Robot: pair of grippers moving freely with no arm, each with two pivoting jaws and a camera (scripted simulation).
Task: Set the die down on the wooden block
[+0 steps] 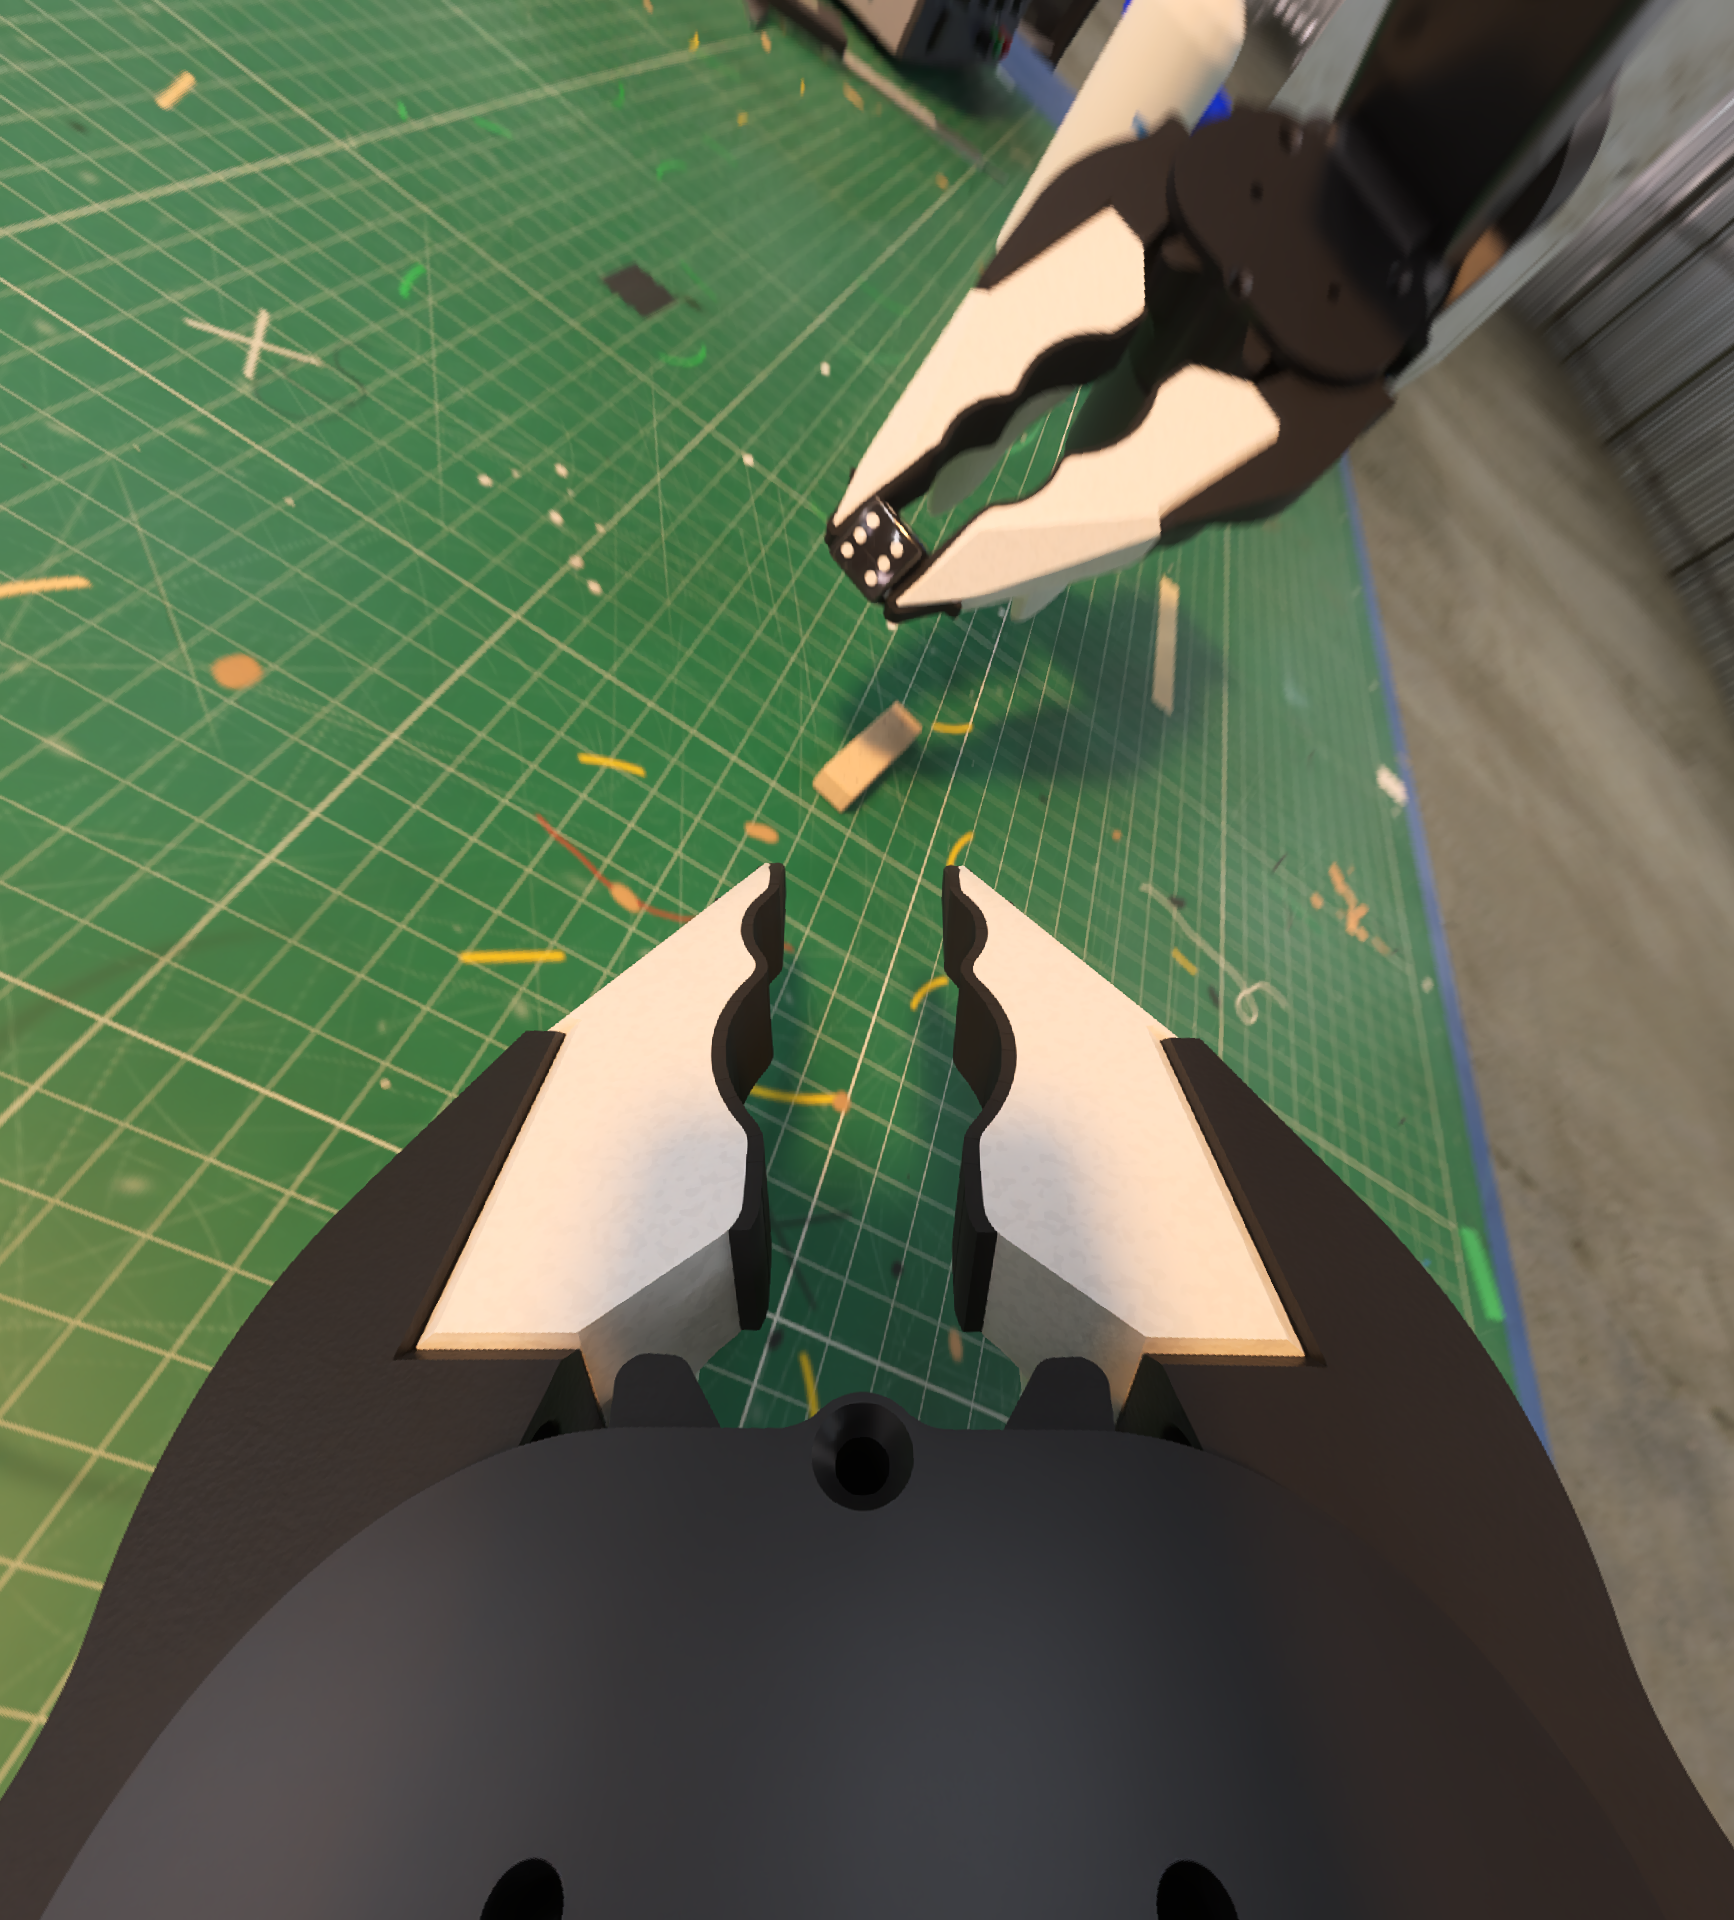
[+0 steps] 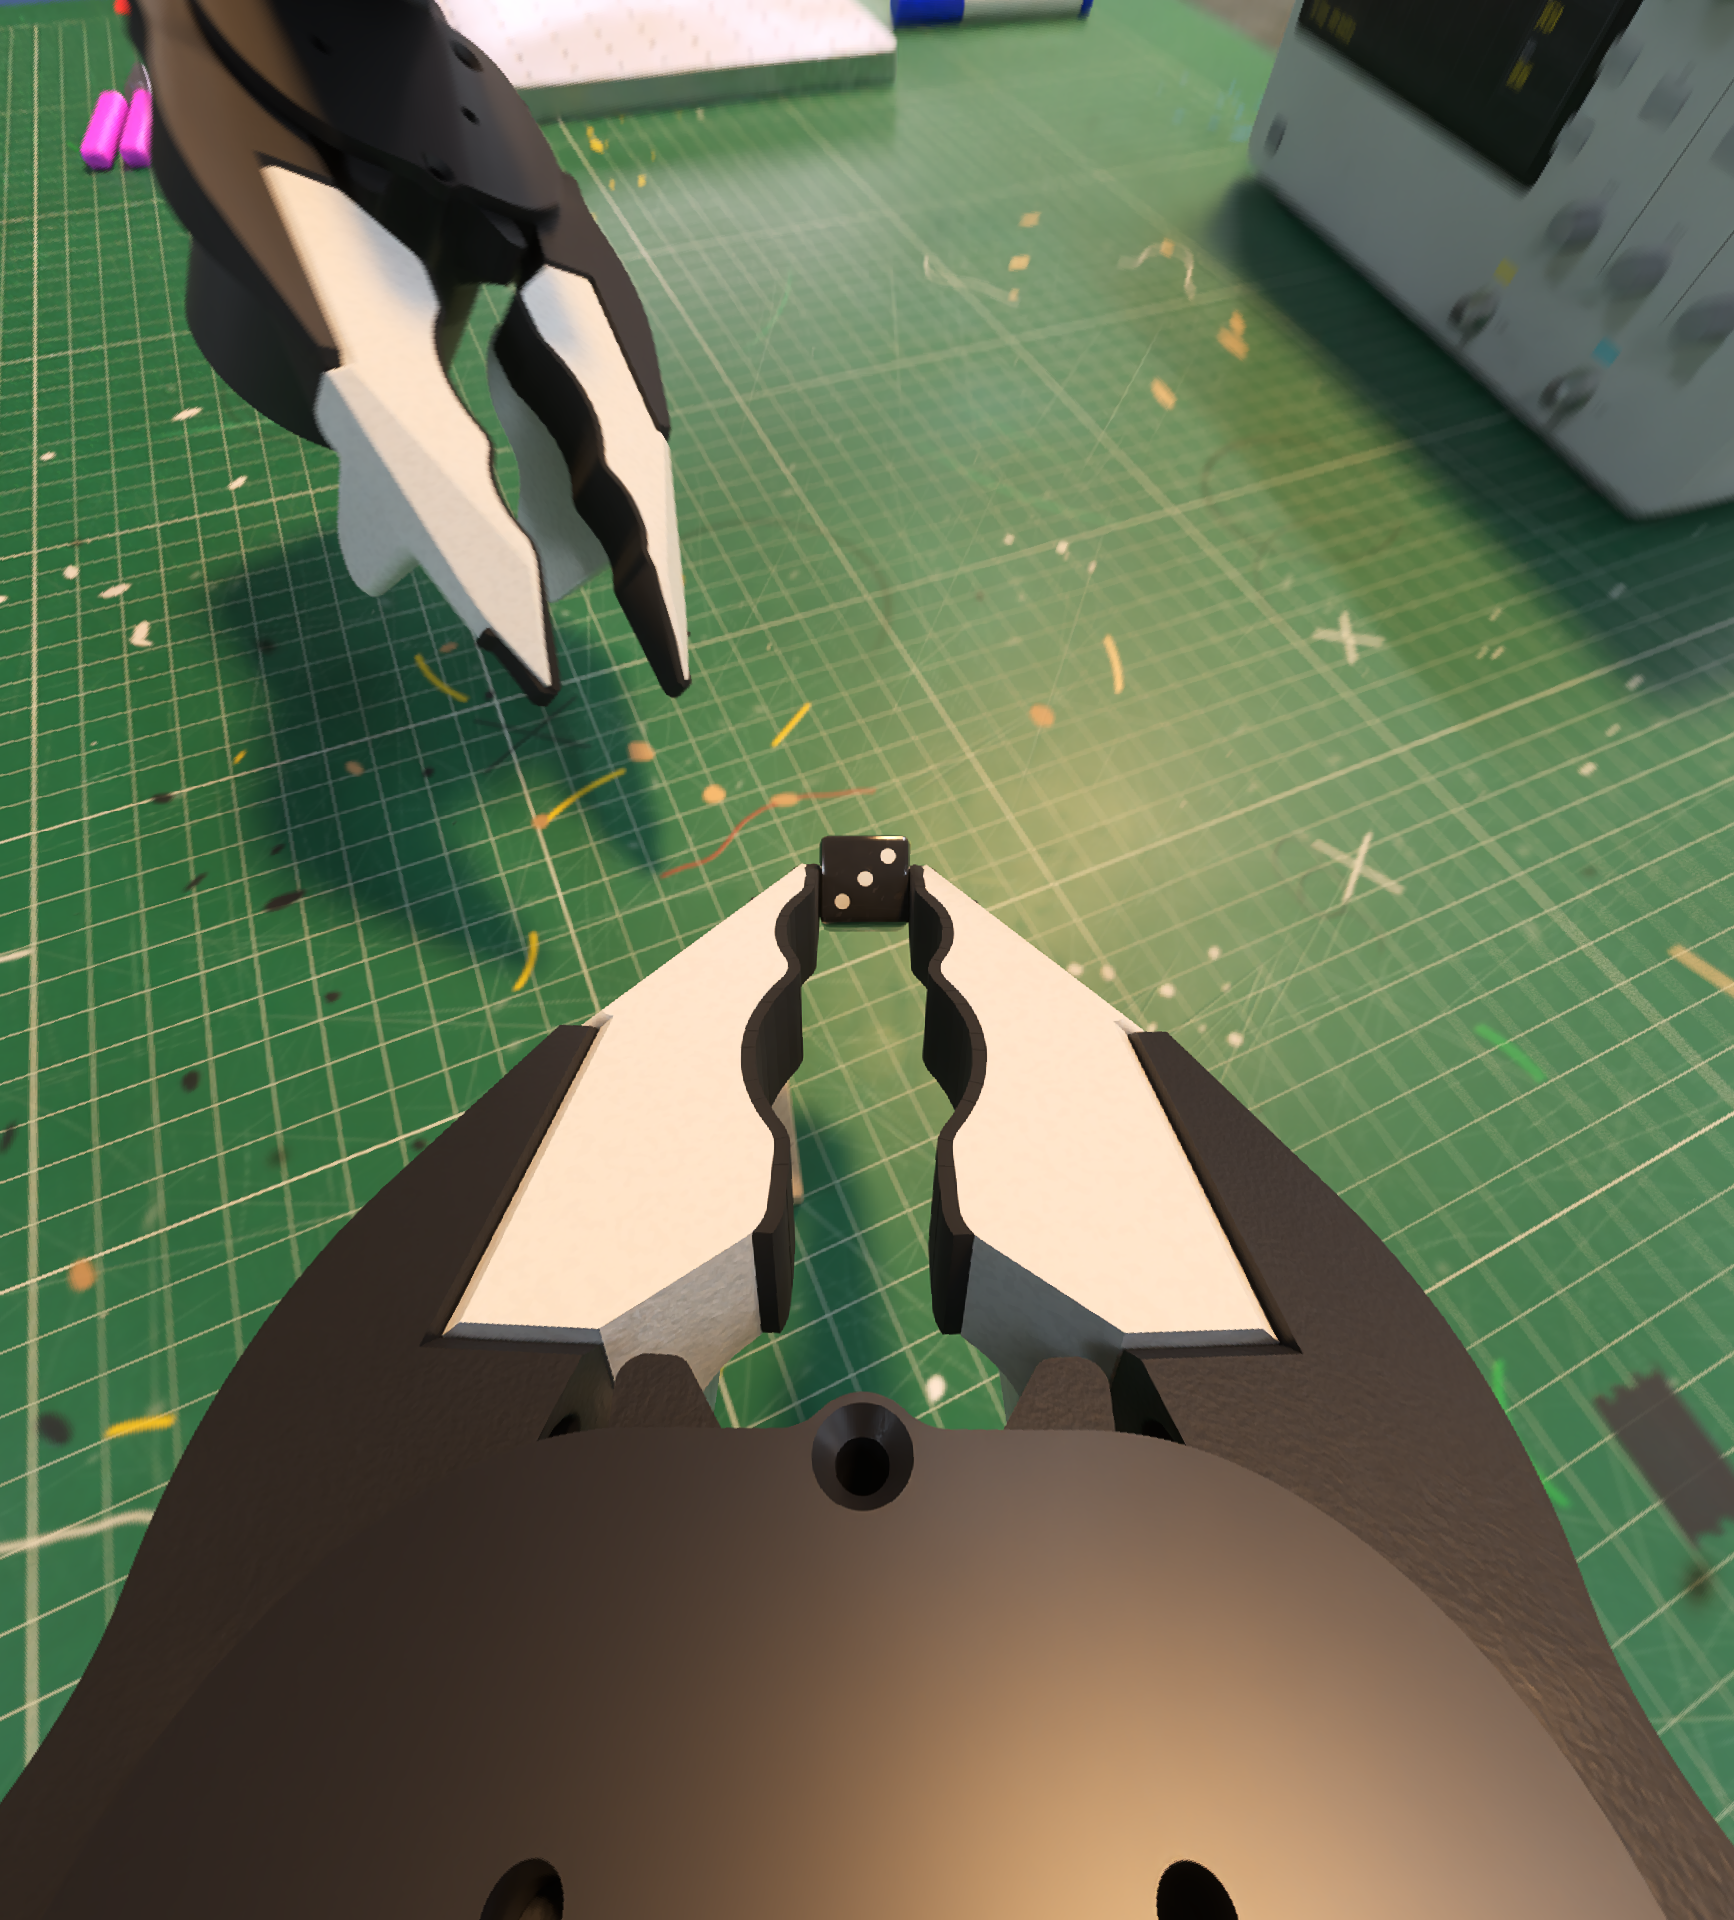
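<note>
The black die with white pips (image 2: 864, 881) is pinched between the tips of my right gripper (image 2: 864, 876), which is shut on it and holds it above the green mat. In the left wrist view the right gripper (image 1: 875, 566) comes in from the upper right with the die (image 1: 873, 542) in the air, a little beyond the small pale wooden block (image 1: 865, 769). The block lies flat on the mat, in the gripper's shadow. My left gripper (image 1: 863, 883) is open and empty, just short of the block; it also shows in the right wrist view (image 2: 608, 686). I cannot make out the block in the right wrist view.
A grey instrument box (image 2: 1569, 260) stands at the far right and a white board (image 2: 686, 42) at the back. A thin wooden stick (image 1: 1166, 644) lies right of the block. The mat's edge (image 1: 1403, 779) runs close by on the right. Wire scraps litter the mat.
</note>
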